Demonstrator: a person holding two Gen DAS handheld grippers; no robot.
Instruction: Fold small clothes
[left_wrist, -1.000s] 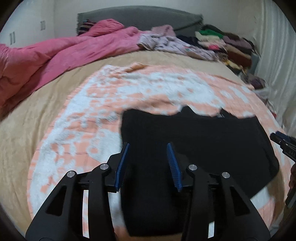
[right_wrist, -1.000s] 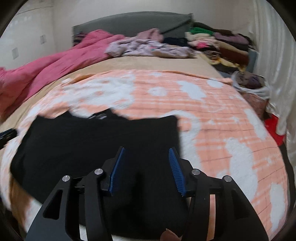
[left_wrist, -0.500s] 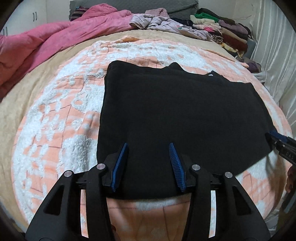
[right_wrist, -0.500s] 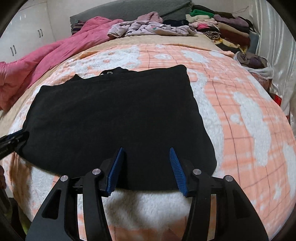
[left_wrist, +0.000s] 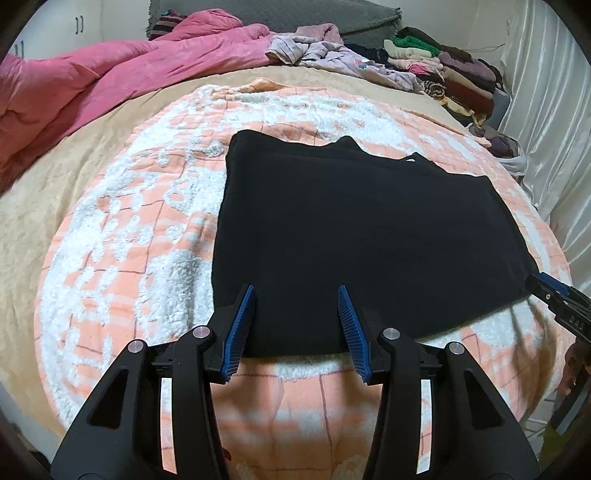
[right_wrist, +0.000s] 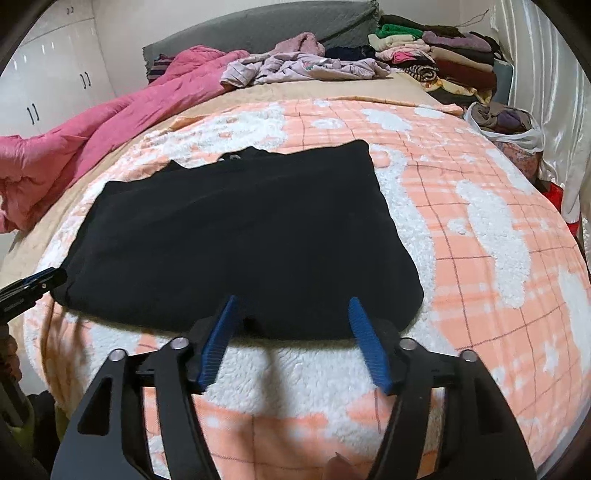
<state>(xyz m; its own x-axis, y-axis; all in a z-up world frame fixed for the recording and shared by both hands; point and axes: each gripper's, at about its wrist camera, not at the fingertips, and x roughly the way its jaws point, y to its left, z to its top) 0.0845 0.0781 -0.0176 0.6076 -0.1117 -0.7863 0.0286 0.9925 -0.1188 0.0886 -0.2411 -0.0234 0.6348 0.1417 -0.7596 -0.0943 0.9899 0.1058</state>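
One black garment (left_wrist: 354, 236) lies spread flat on the orange-and-white blanket (left_wrist: 122, 236) in the middle of the bed, its near hem toward the person and the neck opening at the far side.

Two tools work it. The left tool (left_wrist: 295, 325) hangs over the near-left part of the hem with its blue pads apart and nothing pinched; its jaws have just been opening a little. The right tool (right_wrist: 293, 339) hangs over the near-right part of the hem, and its jaws have just been opening wide, with cloth below them but not clamped. Both are released.

The garment looks laid out and ready for a first fold, I'd judge. To do it well, each tool should come down on its own corner of the hem, take the full thickness of cloth rather than only the top layer, and close firmly. Then both should lift and carry together so the edge stays straight and no wrinkle is dragged in. The fluffy blanket may snag a pad, so pinch cloth only.

Beyond it there is one pink duvet (left_wrist: 122, 70) bunched at the far left, one loose heap of pale clothes (right_wrist: 306, 66) by the headboard, and one stack of folded clothes (right_wrist: 443, 55) in the far-right corner.
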